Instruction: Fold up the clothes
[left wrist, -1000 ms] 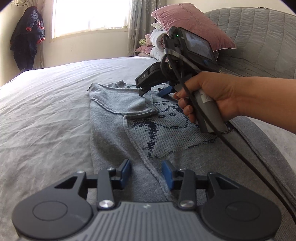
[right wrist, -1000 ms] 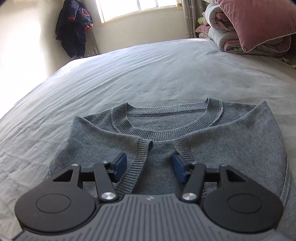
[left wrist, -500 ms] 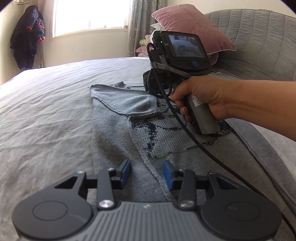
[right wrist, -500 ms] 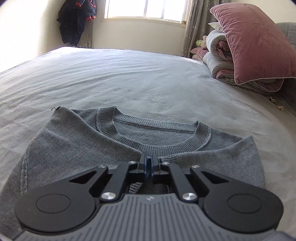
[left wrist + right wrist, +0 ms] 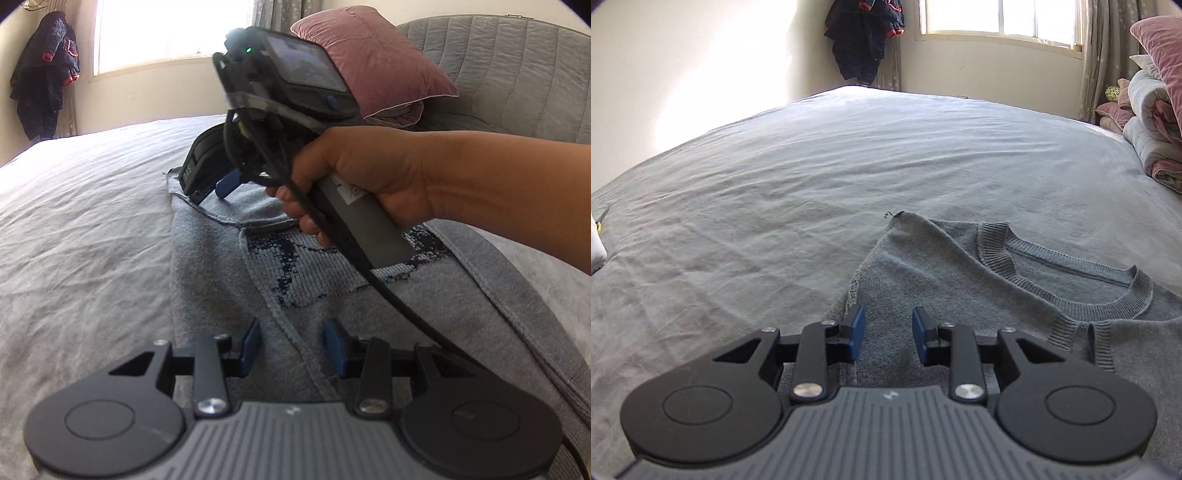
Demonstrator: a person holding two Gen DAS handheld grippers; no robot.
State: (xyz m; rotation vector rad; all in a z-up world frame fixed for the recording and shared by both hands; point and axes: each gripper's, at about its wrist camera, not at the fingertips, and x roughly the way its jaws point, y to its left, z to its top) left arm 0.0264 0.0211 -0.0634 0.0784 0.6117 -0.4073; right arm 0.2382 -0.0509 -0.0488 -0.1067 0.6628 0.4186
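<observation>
A grey knit sweater (image 5: pixel 229 280) (image 5: pixel 960 273) lies flat on the bed, partly folded, with a dark-patterned inside panel (image 5: pixel 317 269) showing in the left wrist view. My left gripper (image 5: pixel 291 349) hovers open over the sweater's lower part, a seam running between its blue pads, nothing gripped. A person's hand (image 5: pixel 354 173) holds my right gripper (image 5: pixel 212 188) (image 5: pixel 888 338) above the sweater's left shoulder edge. Its jaws are opening, and the pads stand apart over the knit without pressing it. The ribbed collar (image 5: pixel 1067 284) lies to its right.
The grey bedsheet (image 5: pixel 812 166) spreads wide to the left and far side. A pink pillow (image 5: pixel 373 62) on folded quilts (image 5: pixel 1152 110) sits by the grey headboard (image 5: pixel 517 77). A dark jacket (image 5: pixel 864 33) hangs by the window. A black cable (image 5: pixel 399 299) trails across the sweater.
My right gripper closed at the cuff below the collar, then swung left to the shoulder edge and opened partway with nothing in it. The left gripper stayed put.
</observation>
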